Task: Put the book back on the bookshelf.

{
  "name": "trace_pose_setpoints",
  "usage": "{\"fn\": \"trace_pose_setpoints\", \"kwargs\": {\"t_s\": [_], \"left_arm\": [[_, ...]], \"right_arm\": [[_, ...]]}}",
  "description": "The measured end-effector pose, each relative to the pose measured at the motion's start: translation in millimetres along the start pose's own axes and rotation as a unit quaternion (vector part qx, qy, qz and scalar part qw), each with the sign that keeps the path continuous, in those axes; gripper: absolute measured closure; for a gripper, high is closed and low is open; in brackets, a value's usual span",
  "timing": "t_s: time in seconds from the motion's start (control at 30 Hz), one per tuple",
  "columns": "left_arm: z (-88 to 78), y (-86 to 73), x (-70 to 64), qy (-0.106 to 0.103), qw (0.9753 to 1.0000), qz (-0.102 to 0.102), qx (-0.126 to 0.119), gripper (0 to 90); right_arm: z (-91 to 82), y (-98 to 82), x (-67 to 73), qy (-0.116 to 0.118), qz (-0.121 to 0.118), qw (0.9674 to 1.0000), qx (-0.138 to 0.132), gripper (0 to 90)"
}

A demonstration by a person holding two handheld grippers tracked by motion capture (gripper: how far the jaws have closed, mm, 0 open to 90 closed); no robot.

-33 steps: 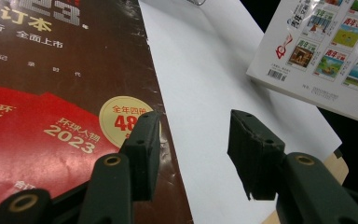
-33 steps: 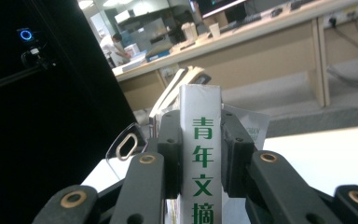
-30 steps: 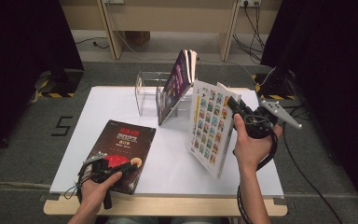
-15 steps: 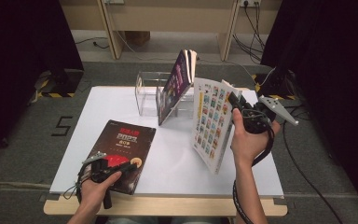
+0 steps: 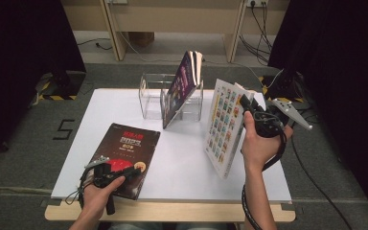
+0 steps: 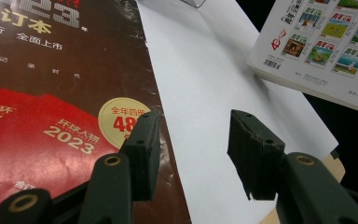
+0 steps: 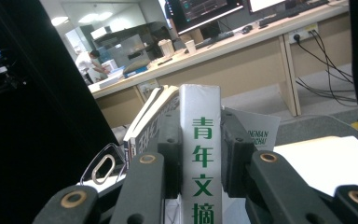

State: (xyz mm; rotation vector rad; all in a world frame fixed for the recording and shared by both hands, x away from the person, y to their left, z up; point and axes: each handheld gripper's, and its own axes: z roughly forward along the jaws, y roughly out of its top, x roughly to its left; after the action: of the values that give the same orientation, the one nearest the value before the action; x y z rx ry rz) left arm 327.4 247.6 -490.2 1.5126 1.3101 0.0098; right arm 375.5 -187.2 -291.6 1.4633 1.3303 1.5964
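Gripping the white book [image 5: 224,125], the right gripper [image 5: 249,106] contrasts with the left gripper's [image 6: 193,151] parted, empty fingers.

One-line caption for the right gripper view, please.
Right gripper clamps a white book by its green-lettered spine, held upright before the clear rack with leaning books.

**Two books: one tilted up at the right, one flat at the near left**

Your white book [image 5: 225,125] stands nearly upright at the right of the desk, tilted, its lower corner near the desk top. Its cover shows a grid of small colourful pictures, and its pale spine [image 7: 200,154] carries green characters. Your dark book [image 5: 124,155] lies flat at the near left of the desk, face up. Its cover is brown-black with a red band, white characters and a round yellow badge [image 6: 121,119].
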Motion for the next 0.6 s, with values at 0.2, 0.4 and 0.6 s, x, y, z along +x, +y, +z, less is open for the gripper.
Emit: {"fn": "trace_pose_setpoints", "kwargs": {"t_s": [0.2,0.4,0.6], "left_arm": [[0.5,-0.6,-0.5,-0.001,1.0,0.0,0.0,53.3],[-1.3,-0.5,1.1,0.0,1.0,-0.002,-0.002,53.3],[-1.0,-0.4,2.3,-0.001,1.0,-0.004,-0.001,53.4]], "right_arm": [[6.1,-0.5,9.4,0.009,-0.007,0.9999,0.005,74.1],[18.8,-2.9,19.1,0.021,-0.003,0.9997,0.009,74.1],[32.0,-2.5,31.0,0.035,-0.006,0.9993,0.012,74.1]]}}
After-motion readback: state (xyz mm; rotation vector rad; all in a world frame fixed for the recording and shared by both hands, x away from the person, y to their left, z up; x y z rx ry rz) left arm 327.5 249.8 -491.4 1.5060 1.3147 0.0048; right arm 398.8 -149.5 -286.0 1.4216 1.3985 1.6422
